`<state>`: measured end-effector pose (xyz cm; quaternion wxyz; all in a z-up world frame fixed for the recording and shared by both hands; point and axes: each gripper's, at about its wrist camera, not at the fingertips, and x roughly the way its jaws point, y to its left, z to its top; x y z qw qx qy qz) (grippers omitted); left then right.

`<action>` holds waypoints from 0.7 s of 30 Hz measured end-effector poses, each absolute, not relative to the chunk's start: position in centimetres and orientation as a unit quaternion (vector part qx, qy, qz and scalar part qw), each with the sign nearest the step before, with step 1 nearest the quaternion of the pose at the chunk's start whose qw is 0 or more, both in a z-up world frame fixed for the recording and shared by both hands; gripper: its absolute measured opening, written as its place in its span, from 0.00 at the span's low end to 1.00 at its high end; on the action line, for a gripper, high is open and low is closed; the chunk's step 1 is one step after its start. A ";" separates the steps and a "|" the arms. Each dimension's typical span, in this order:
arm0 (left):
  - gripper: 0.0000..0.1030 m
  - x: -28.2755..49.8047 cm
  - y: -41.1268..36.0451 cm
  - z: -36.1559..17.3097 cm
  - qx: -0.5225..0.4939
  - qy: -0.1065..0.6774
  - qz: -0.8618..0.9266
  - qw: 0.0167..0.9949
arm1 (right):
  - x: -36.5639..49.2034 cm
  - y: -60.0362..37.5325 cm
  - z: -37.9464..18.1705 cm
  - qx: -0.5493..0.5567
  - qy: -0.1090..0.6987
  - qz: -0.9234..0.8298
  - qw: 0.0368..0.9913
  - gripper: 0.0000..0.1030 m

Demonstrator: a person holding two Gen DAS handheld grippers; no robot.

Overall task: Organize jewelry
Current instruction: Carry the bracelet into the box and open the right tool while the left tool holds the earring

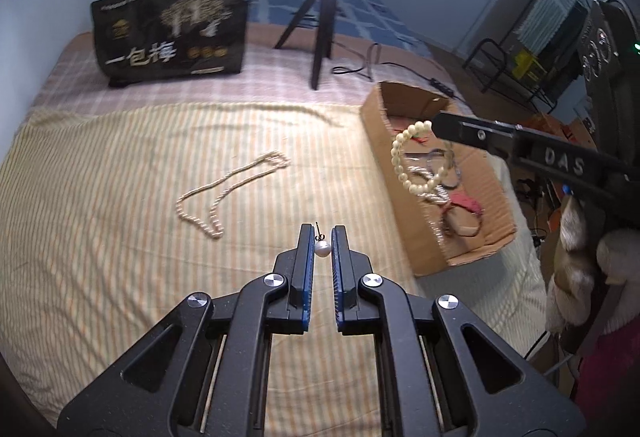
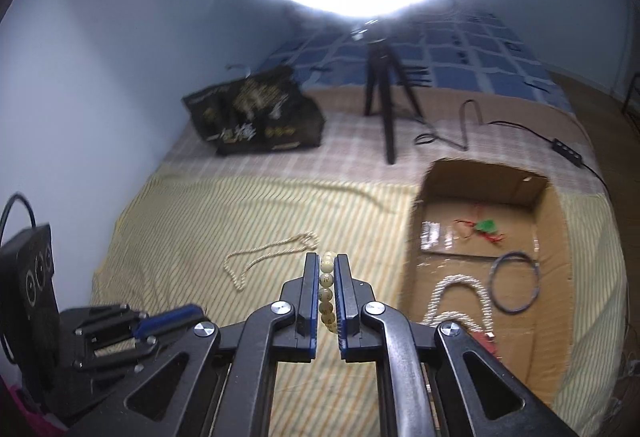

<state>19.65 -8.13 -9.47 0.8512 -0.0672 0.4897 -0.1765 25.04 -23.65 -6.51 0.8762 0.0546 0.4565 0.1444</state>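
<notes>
Inside the cardboard box (image 2: 556, 237) lie a white rope necklace (image 2: 460, 297) and blue ring (image 2: 516, 283); both tools pinch jewelry.

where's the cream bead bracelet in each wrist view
Left wrist view: the bead bracelet hangs right of centre from the right gripper, over the cardboard box.
Right wrist view: bracelet at centre, clamped between the right gripper's fingers.
Shared landmark: the black tripod.

Bed w/ striped sheet (image 1: 100, 197), bead necklace (image 1: 224, 193), cardboard box (image 1: 472, 245), tripod (image 1: 316, 21), black bag (image 1: 172, 33)
</notes>
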 end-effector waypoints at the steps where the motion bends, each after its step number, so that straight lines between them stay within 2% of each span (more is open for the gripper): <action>1: 0.06 19.7 -8.6 -9.3 -0.067 0.488 -0.180 0.851 | 25.1 -24.4 -6.3 0.059 0.453 0.138 0.879 0.04; 21: 0.06 20.3 -16.7 -9.4 -0.043 0.479 -0.218 0.850 | 27.0 -32.8 -6.7 0.085 0.433 0.047 0.896 0.04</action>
